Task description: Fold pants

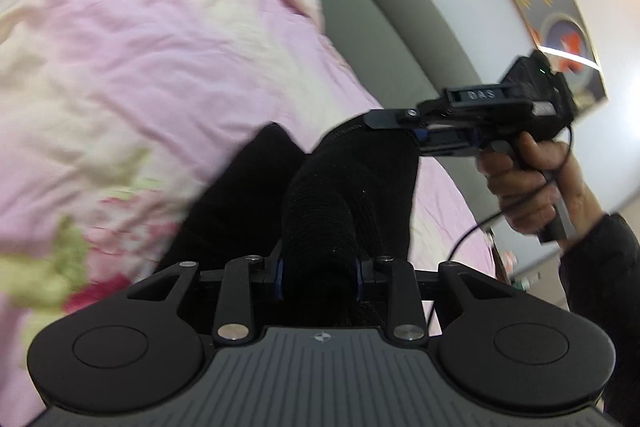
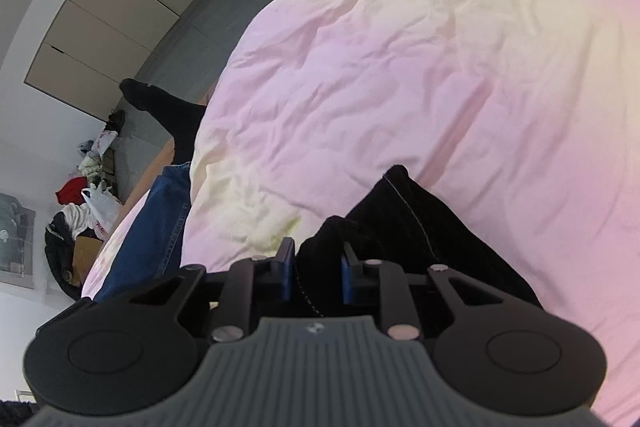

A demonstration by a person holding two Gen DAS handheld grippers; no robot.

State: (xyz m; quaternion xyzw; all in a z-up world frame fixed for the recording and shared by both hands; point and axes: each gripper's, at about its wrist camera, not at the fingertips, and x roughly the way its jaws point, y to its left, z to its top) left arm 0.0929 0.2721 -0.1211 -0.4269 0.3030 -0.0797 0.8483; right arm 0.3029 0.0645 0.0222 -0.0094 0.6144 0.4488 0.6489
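The black pants [image 1: 344, 183] hang bunched between my two grippers above a pink and cream bed cover [image 1: 140, 67]. My left gripper [image 1: 320, 275] is shut on a thick ribbed fold of the pants. In the left wrist view my right gripper [image 1: 404, 131] is at the right, gripping the pants' upper edge, with a hand on its handle. In the right wrist view my right gripper [image 2: 318, 275] is shut on the black pants [image 2: 412, 227], whose stitched seam runs between the blue pads. The bed cover [image 2: 420, 67] fills the view behind.
A grey headboard [image 1: 380, 7] curves behind the bed, with a picture on the wall [image 1: 560, 27]. Blue jeans [image 2: 160, 227] lie at the bed's left edge. A leg in a black sock [image 2: 160, 107] stands beside it. Clothes and bags [image 2: 88, 203] are piled on the floor.
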